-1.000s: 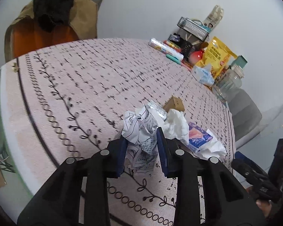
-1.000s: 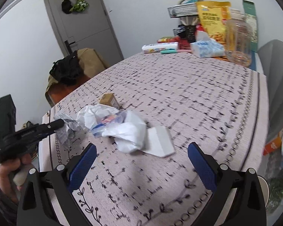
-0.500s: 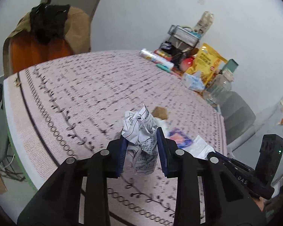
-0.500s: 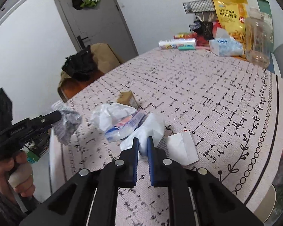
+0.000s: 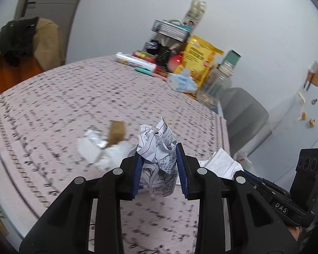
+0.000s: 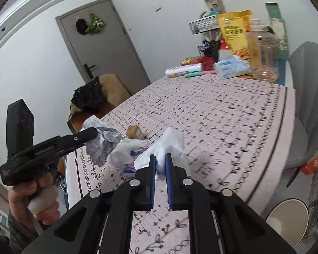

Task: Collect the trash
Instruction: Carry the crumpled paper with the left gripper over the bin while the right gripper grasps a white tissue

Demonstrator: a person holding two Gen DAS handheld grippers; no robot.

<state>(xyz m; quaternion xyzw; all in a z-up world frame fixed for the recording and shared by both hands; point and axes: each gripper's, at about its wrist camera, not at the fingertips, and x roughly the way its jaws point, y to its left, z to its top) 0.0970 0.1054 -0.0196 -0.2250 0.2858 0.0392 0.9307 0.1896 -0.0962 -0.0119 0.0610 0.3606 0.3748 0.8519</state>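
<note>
Status, left to right. Left claw (image 5: 159, 169) is clamped on a crumpled ball of printed white paper (image 5: 156, 160), which sits between the blue pads and is lifted clear of the counter (image 5: 53, 97), a surface covered in pale pink cloth with black dashes. On that cloth in the left wrist view, blurred, lie a small brown cardboard box (image 5: 116, 132), a crinkled silvery wrapper (image 5: 94, 138) and soft white tissue pieces (image 5: 114, 154). The right wrist view shows a blue-printed packet (image 6: 131, 165) among them.

Right claw (image 6: 160, 169) is closed tight on a wad of white tissue (image 6: 169, 146); the wad appears raised off the cloth, though whether its lower folds touch cannot be told. A flat white pleated sheet (image 5: 220, 163) shows beside the right claw in the left wrist view.

At the counter's far end stand a yellow snack bag (image 6: 235, 33), a clear plastic jar (image 6: 262, 55) and a blue-and-white tissue pack (image 6: 231, 66); these look like household goods, not trash.

Judgement: the step in hand is carrying; both claws are loaded and neither piece is deposited. A pale round bin with a white liner (image 6: 286, 218) stands on the floor at the lower right of the right wrist view, beyond the counter edge. The next move calls for bringing each load over that opening and releasing it, then returning for the box, wrapper, packet and tissue pieces.
</note>
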